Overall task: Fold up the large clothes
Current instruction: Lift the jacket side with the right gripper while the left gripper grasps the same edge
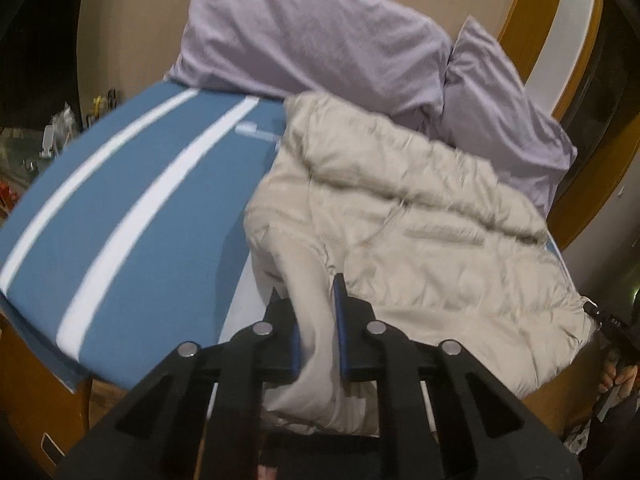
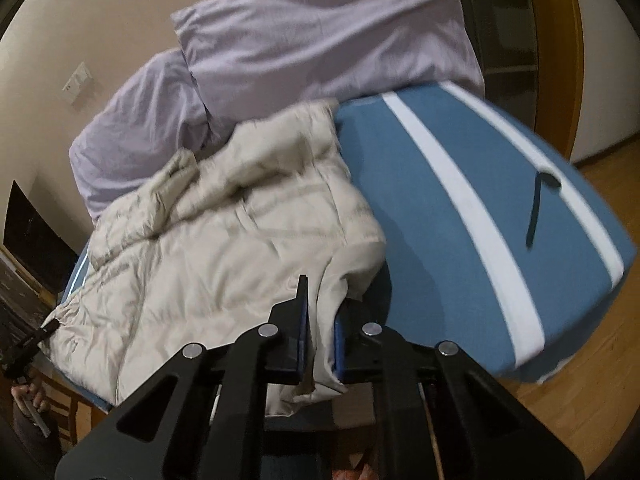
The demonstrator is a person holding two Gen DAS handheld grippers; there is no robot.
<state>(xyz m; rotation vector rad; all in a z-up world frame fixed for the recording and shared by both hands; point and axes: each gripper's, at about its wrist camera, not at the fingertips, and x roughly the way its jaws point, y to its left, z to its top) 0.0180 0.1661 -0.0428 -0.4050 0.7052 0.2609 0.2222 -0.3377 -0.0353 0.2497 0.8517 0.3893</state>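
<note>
A: Item one, the cream quilted jacket [image 1: 400,216]; location?

B: Lying crumpled on the bed, on the blue mattress cover with white stripes [image 1: 132,200]; far edge against the lilac pillows [image 1: 320,40]; a dark zipper pull [image 1: 590,307] at one hem corner.

A: Left gripper [image 1: 316,320]?

B: Clenched on a bunched fold of the jacket's smooth lining; fabric pinched between the blue pads and drawn up from the bed.

A: Right gripper [image 2: 320,320]?

B: Likewise clamped on a gathered fold of the jacket [image 2: 224,248]; cloth hangs below the jaws.

A: Surroundings?

B: Striped cover [image 2: 460,184] to one side; pillows [image 2: 320,36] behind; wooden floor [image 2: 600,320] beyond; a dark strip [image 2: 538,208] on the cover, possibly a strap, too blurred to say.
</note>
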